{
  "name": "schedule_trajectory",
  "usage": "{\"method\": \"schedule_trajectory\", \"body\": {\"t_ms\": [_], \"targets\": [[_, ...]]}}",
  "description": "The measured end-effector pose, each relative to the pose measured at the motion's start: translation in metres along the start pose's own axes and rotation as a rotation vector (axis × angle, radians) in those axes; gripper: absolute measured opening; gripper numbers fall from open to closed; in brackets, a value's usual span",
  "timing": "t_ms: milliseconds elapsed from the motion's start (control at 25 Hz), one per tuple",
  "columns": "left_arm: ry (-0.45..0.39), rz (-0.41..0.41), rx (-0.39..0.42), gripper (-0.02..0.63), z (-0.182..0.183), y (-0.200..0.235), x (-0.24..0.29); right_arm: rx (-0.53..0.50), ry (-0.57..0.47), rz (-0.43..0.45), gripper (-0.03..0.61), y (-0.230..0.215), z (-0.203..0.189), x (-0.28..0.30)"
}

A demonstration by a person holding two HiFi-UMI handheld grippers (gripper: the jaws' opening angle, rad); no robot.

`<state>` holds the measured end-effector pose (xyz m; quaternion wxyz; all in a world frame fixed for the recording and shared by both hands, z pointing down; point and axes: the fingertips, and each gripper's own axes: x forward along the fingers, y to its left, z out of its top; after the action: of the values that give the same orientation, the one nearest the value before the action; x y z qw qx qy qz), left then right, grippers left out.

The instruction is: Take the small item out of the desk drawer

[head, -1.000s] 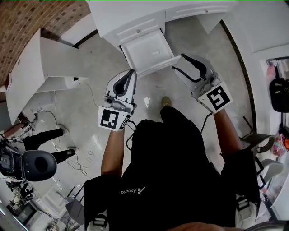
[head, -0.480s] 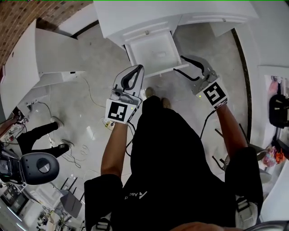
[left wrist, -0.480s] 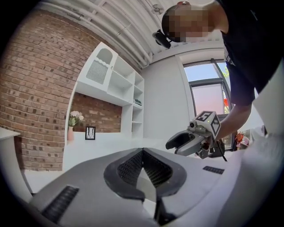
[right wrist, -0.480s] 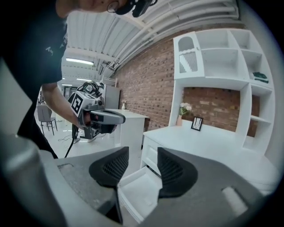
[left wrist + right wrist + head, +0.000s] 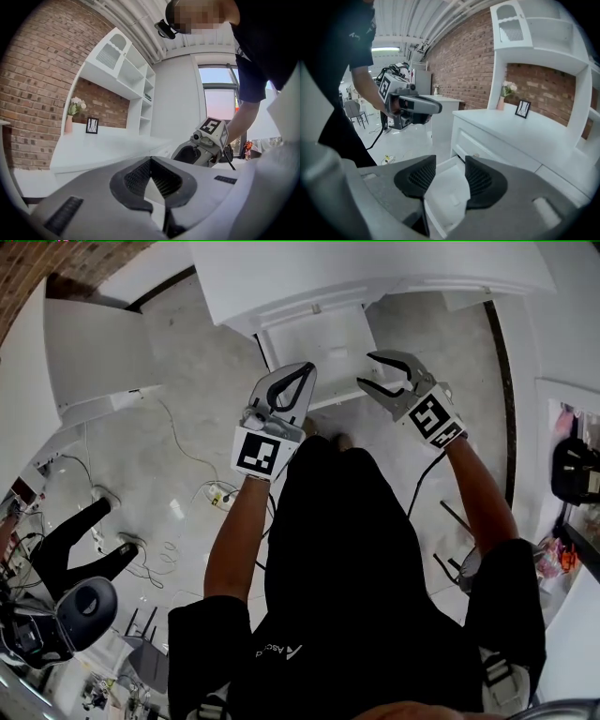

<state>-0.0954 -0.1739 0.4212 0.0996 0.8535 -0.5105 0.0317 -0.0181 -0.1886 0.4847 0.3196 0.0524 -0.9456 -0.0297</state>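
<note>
Desk drawer (image 5: 323, 343) stands open. Small item (image 5: 454, 200), pale and flat, lies on the drawer floor. Right gripper (image 5: 366, 369) hangs over the drawer's front right corner, jaws apart, empty. Left gripper (image 5: 307, 367) is by the drawer's front left, jaws closed on nothing.

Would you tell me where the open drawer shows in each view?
Head view: drawer, top centre, pulled open.
Left gripper view: not made out.
Right gripper view: drawer low centre, between the open jaws of the right hand-held gripper.
Shared landmark: the white desk.
</note>
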Motion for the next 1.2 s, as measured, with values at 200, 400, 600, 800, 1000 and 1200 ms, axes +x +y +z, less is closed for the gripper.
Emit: {"method": "schedule_trajectory", "body": {"t_ms": [200, 400, 600, 800, 1000, 1200], "targets": [[0.05, -0.009, -0.032, -0.002, -0.043, 0.027, 0.019, -0.042, 0.127, 0.069, 0.19, -0.013, -0.044, 0.05], [0.099, 0.002, -0.046, -0.002, -0.093, 0.051, 0.04, -0.066, 0.207, 0.142, 0.19, -0.019, -0.098, 0.097], [0.135, 0.002, -0.066, -0.002, -0.141, 0.076, 0.06, -0.111, 0.283, 0.226, 0.19, -0.022, -0.149, 0.141], [0.173, 0.012, -0.095, -0.002, -0.186, 0.095, 0.077, -0.139, 0.354, 0.274, 0.19, -0.031, -0.196, 0.182], [0.201, 0.014, -0.122, -0.002, -0.221, 0.108, 0.087, -0.176, 0.418, 0.311, 0.196, -0.034, -0.23, 0.222], [0.22, 0.005, -0.133, -0.002, -0.249, 0.117, 0.095, -0.223, 0.5, 0.359, 0.2, -0.022, -0.268, 0.256]]}}
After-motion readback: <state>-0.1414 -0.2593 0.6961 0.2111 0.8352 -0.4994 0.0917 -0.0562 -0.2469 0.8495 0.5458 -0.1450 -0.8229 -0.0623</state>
